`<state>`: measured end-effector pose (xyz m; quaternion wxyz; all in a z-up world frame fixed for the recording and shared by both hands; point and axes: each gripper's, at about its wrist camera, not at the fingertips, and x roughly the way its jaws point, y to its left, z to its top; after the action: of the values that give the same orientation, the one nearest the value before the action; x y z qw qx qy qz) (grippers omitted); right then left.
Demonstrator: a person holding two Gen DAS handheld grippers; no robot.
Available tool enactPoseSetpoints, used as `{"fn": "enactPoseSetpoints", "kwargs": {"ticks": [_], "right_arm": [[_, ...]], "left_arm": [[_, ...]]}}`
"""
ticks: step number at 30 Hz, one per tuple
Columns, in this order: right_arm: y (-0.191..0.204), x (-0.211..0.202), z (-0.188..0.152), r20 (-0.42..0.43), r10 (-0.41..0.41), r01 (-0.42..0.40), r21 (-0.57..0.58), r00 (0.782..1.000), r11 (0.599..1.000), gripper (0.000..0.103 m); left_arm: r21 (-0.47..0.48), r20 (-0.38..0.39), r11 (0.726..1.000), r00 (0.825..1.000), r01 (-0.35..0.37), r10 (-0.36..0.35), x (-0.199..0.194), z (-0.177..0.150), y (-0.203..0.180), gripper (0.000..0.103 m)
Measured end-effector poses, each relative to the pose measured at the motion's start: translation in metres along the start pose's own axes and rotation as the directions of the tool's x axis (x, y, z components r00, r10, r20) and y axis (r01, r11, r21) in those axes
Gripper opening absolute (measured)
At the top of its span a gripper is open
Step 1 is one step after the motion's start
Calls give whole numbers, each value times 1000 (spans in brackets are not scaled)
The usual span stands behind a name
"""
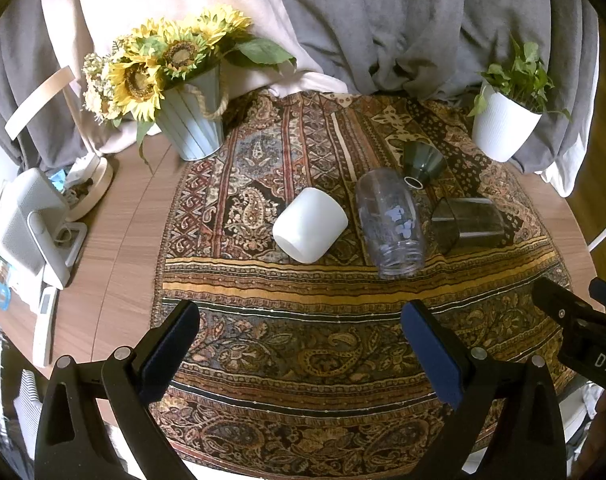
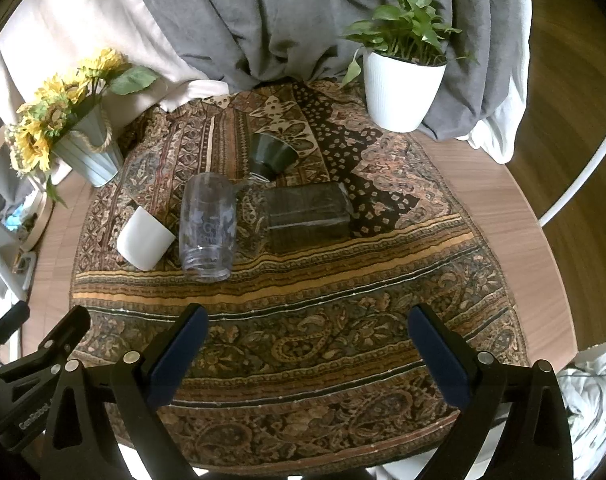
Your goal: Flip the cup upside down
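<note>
Cloth (image 1: 303, 320) spread on the table (image 1: 115, 216), covering its middle. On the cloth, four vessels in a loose row. Cup (image 1: 310, 225) at centre, lying on its side. Glass jar (image 1: 389, 222) just beside it at 3 o'clock, also on its side (mouth toward 6 o'clock). Funnel-shaped cup (image 1: 423, 164) at 1 o'clock of the jar, tipped over. Square tumbler (image 1: 467, 224) at 3 o'clock of the jar, on its side. Bucket of sunflowers (image 1: 193, 124) at 10 o'clock, at the cloth's edge. Potted plant (image 1: 505, 120) at 2 o'clock. Draped fabric (image 1: 383, 20) behind all, at 12 o'clock.
</note>
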<state>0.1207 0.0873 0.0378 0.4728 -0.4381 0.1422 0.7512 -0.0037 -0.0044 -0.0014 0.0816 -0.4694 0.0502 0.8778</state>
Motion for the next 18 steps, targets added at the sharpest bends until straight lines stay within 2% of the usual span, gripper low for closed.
{"fn": "enactPoseSetpoints", "kwargs": {"ticks": [10,18], "right_arm": [[17,11,7,-15,11,-12,-18,1000,1000,101],[52,30,31,-1,66,-66,-82,998,994,99]], "left_arm": [[12,-32,999,999,39,-39,11,3,13,103],[13,-38,1000,999,17,-16,23,15,32,103]]}}
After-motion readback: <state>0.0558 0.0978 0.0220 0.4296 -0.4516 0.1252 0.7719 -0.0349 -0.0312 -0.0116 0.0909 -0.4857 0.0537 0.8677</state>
